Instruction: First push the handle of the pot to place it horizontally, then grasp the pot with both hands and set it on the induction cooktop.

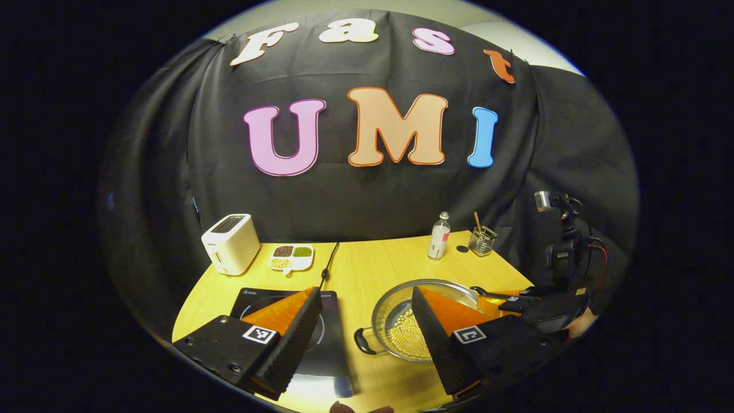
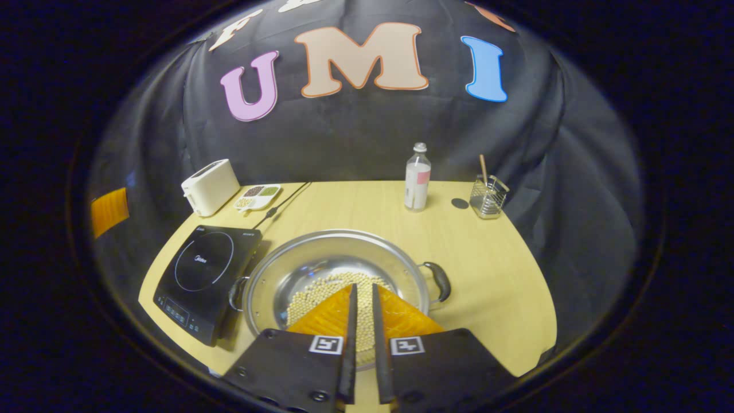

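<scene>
A wide steel pot [image 2: 321, 258] with pale beans [image 2: 307, 301] in it stands on the wooden table, just right of the black induction cooktop [image 2: 203, 267]. Its two dark handles [image 2: 438, 281] point left and right. My right gripper [image 2: 364, 287] hovers over the pot's near side, its fingers almost together with nothing between them. In the left gripper view, my left gripper [image 1: 364, 291] stands wide open above the gap between the cooktop [image 1: 330, 350] and the pot [image 1: 393, 307], one finger over each. The pot's left handle [image 1: 364, 341] lies below it. The right gripper [image 1: 530, 307] shows at the pot's right side.
At the back left stand a white toaster [image 2: 209, 186] and a divided dish of beans [image 2: 258, 197]. A bottle [image 2: 417, 180] and a glass holder with a stick [image 2: 487, 198] stand at the back right. The cooktop's cable [image 1: 330, 261] runs backward. A camera on a stand [image 1: 565, 246] rises at the right.
</scene>
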The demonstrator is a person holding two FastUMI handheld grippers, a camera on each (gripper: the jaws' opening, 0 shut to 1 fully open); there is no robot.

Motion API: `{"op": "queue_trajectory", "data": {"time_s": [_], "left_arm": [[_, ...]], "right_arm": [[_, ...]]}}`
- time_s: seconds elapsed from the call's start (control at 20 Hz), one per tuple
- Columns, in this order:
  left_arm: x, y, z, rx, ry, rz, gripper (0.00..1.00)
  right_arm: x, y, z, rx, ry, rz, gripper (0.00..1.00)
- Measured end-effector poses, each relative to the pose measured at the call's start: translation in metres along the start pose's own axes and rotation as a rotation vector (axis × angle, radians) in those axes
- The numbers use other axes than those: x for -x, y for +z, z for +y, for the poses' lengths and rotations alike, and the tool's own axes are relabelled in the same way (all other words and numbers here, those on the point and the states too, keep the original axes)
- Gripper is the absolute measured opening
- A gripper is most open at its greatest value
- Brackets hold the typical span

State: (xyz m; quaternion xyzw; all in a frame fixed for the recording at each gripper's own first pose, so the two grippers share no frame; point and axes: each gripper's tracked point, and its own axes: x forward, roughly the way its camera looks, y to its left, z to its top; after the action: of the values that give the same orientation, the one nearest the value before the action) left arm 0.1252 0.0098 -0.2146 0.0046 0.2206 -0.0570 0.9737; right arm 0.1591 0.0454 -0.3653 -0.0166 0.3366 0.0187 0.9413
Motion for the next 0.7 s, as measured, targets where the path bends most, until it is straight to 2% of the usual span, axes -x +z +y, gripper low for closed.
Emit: {"op": "queue_trajectory", "data": {"time_s": [0.05,0.15,0.2,0.25,0.35,0.4,0.45,0.55,0.7], "left_arm": [[-0.002,-0.001,-0.007,-0.001,0.004,0.005,0.96],[-0.008,-0.008,-0.016,0.009,0.015,0.027,0.96],[-0.011,-0.012,-0.019,0.024,0.022,0.038,0.93],[-0.014,-0.015,-0.021,0.041,0.031,0.047,0.96],[-0.020,-0.030,-0.020,0.061,0.061,0.083,0.96],[-0.024,-0.036,-0.018,0.070,0.074,0.099,0.96],[-0.029,-0.043,-0.018,0.079,0.084,0.113,0.96],[-0.036,-0.057,-0.016,0.091,0.102,0.149,0.96],[-0.052,-0.076,-0.015,0.123,0.117,0.194,0.97]], "right_arm": [[-0.002,0.000,-0.008,0.002,0.001,-0.003,0.27],[-0.005,0.004,-0.021,0.003,0.005,-0.004,0.35],[-0.008,0.003,-0.027,0.013,0.006,0.000,0.41],[-0.011,0.003,-0.032,0.025,0.002,0.003,0.55],[-0.019,0.001,-0.039,0.042,0.006,0.015,0.65],[-0.024,-0.001,-0.041,0.048,0.011,0.024,0.66],[-0.026,-0.003,-0.044,0.052,0.014,0.032,0.76],[-0.037,-0.007,-0.048,0.058,0.019,0.048,0.84],[-0.053,-0.015,-0.054,0.086,0.022,0.078,0.84]]}}
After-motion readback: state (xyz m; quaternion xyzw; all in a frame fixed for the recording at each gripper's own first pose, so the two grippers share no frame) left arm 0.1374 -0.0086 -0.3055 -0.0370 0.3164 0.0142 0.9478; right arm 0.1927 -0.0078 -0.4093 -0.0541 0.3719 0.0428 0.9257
